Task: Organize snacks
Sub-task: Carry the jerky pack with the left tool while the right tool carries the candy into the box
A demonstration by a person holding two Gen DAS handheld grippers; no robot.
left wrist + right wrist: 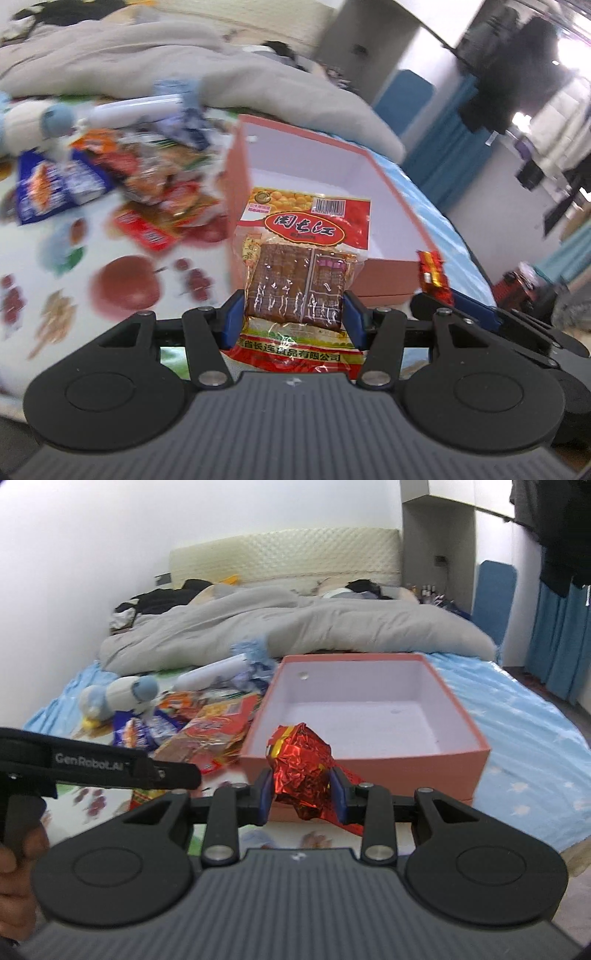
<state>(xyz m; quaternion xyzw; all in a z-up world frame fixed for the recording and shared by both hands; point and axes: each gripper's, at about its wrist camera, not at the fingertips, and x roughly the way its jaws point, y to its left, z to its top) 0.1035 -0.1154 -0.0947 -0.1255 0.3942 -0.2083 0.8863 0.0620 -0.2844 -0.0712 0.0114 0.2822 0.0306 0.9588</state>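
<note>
Left tongs (293, 317): clenched on a clear-windowed red and yellow snack packet (301, 266). Blue pads press on both side edges of the packet's lower half, jaws roughly half spread. The packet stands upright between them, its printed top edge rising in front of the pink box (400, 195).

Right tongs (302, 794): clenched on a crumpled red foil snack (301, 764). Jaws narrower than the left pair, pads touching the foil on both sides. The foil bundle sits just before the near wall of the pink box. In the left wrist view it shows as a small red wrapper at the box's near right corner.

Pink box: open, white inside, lying on the bed (517, 716), nothing visible on its floor.

Remaining snacks (207, 727): a loose heap of packets on the fruit-print sheet (122, 284), left of the box and touching its left wall. A grey duvet (295, 627) lies bunched behind.
</note>
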